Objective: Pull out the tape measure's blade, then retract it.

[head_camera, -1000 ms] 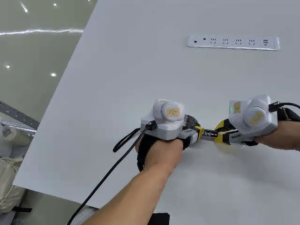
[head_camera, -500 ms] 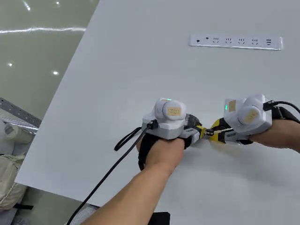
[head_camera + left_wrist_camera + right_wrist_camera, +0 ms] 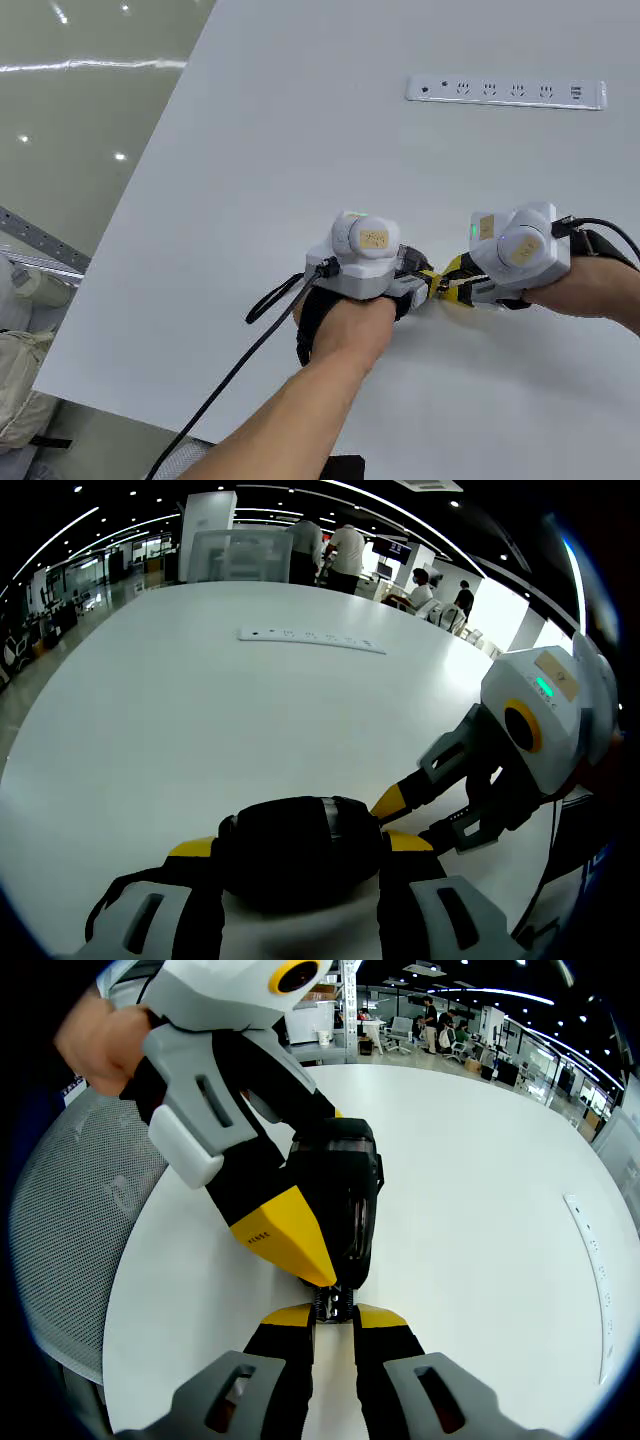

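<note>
Two grippers, one tape measure, one power strip, one smooth white worktop [image 3: 300,150].
Your left gripper [image 3: 300,848] has its yellow-tipped jaws clamped on either side of the tape measure [image 3: 296,825], a rounded black case with yellow panels, low centre in the left gripper view. Your right gripper [image 3: 335,1316] has its jaws almost together, pinching the small metal blade tip [image 3: 333,1304] right at the case mouth, with hardly any blade out. In the head view both grippers meet nose to nose, lower right of centre. The long, flat white power strip [image 3: 506,92] lies upper right, well apart. One black cable [image 3: 240,365] trails to the lower left.
</note>
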`<state>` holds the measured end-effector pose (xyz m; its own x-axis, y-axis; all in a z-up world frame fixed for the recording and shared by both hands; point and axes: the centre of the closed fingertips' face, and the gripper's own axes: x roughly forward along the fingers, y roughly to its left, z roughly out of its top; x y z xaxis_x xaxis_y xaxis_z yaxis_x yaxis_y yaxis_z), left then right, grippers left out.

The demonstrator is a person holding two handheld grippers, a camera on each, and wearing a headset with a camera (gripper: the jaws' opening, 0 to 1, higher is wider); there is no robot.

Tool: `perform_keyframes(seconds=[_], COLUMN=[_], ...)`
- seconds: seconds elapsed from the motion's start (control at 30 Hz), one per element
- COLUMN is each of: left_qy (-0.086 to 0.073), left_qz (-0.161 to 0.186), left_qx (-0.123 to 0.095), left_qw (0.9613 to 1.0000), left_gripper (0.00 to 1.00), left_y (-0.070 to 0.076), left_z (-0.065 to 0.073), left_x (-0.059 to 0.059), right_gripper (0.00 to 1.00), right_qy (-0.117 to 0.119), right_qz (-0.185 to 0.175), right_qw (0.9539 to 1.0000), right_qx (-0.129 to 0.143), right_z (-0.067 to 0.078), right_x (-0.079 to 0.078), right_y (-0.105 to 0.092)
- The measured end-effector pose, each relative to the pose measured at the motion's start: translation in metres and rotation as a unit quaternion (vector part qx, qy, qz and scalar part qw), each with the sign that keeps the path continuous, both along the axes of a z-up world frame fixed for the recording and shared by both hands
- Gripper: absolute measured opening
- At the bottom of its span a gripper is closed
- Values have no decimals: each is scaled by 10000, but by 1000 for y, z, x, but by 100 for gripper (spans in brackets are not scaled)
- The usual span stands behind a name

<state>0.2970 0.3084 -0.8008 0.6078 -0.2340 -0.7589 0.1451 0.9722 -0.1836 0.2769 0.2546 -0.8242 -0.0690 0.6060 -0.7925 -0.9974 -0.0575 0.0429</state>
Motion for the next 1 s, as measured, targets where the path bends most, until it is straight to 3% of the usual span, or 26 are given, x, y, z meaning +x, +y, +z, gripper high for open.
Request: perform_keyframes(seconds=[1.0], left_qy=[-11], left_qz=[31], left_qx=[1], left_qw=[10000], left_gripper=[59], left_y=[0], left_z=[3], left_x=[-2], right_gripper=[11], right_qy=[-7], right_qz=[-253], right_qw=[9997], right_qx=[-50], right_z=[0], right_x=[0], right_y=[10])
